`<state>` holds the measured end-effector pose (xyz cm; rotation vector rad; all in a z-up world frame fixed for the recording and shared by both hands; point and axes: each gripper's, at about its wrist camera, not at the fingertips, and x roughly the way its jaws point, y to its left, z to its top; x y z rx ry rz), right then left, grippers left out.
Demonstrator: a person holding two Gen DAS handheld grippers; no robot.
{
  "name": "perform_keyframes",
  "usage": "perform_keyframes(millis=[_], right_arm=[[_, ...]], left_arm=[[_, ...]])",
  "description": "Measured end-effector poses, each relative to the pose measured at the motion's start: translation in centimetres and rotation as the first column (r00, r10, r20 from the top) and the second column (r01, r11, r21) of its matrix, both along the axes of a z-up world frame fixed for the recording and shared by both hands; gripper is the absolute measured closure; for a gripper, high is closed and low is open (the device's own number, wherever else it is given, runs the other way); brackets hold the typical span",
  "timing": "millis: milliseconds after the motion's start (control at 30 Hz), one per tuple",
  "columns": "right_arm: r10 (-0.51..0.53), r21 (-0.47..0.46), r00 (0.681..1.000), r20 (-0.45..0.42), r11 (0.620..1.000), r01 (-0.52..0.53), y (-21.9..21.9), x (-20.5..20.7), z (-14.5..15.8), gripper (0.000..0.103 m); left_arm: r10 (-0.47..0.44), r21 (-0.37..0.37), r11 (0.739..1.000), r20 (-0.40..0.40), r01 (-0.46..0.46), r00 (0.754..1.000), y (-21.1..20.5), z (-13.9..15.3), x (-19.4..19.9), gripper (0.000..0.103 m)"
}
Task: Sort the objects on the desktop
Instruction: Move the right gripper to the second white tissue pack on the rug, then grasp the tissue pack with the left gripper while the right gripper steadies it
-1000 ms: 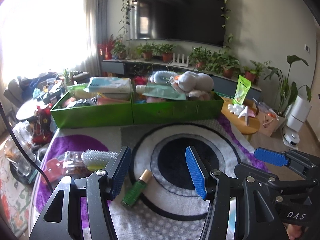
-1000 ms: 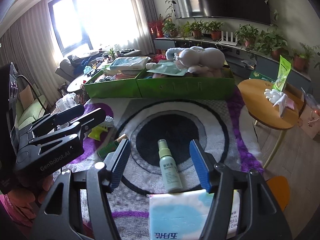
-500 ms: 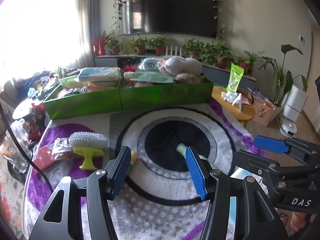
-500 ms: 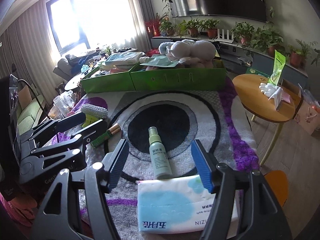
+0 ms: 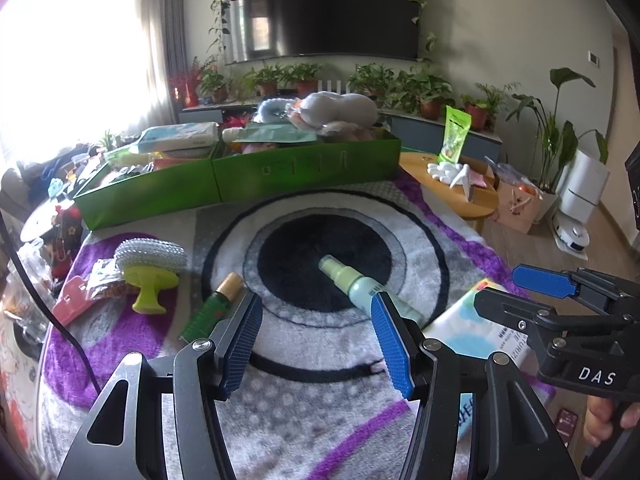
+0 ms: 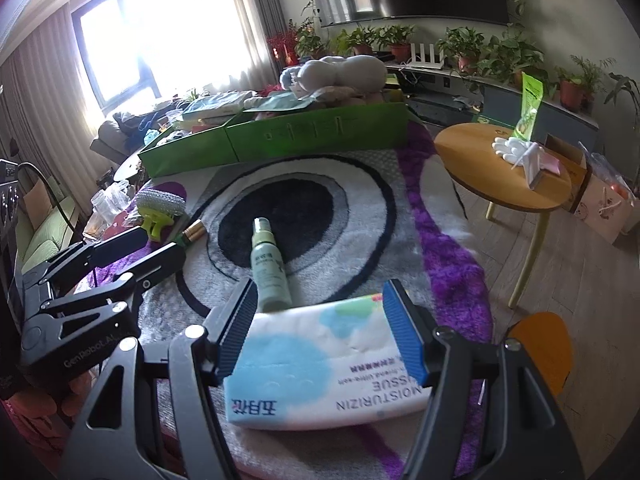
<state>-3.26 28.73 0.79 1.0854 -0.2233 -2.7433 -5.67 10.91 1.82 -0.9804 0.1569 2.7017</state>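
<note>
Landmark: the black disc point(image 5: 324, 258) woven into the rug point(image 5: 420, 240). My right gripper point(image 6: 320, 328) tilts downward, jaws spread wide astride the tissue pack point(image 6: 320, 372) at the rug's near edge; pads not pressing it. The spray bottle point(image 6: 268, 266) lies from the disc toward that pack, touching it. My left gripper point(image 5: 316, 340) tilts downward, jaws partly open and empty over bare rug below the disc. Left of the disc: green bottle point(image 5: 212, 308), then scrubber point(image 5: 150, 264). Beyond it, two green bins point(image 5: 248, 184) bound the rug.
</note>
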Motion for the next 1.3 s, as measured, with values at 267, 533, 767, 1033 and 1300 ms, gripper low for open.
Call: perform_keyframes(millis=[267,533,767,1033,1300], right_arm=[[-0.056,-0.015,0.998,0.027,0.998,0.057,2.4,0.8,-1.6,0.038],[-0.061,-0.071,0.994,0.091,0.995,0.068,3.4,0.6,-3.8,0.037],[-0.027,-0.070,0.996,0.091,0.997,0.033,2.1,1.2,-3.8,0.034],[0.078,-0.053,0.992,0.102,0.996,-0.073,-1.4,2.9,-3.8,0.034],[0.087,-0.082,0.990,0.115,0.994,-0.078,-1.6,3.4,-3.6,0.033]], left_arm=[[-0.020,-0.019,1.000,0.029,0.020,0.999,1.4,-1.1,0.7,0.046],[-0.013,-0.032,0.999,0.042,0.015,0.999,1.6,-1.5,1.2,0.046],[0.012,-0.031,0.999,0.048,-0.010,0.999,0.6,-1.7,1.2,0.046],[0.056,-0.024,0.998,0.061,-0.055,0.997,-1.4,-2.1,1.1,0.046],[0.040,-0.016,0.999,0.050,-0.039,0.998,-2.3,-2.6,1.8,0.046]])
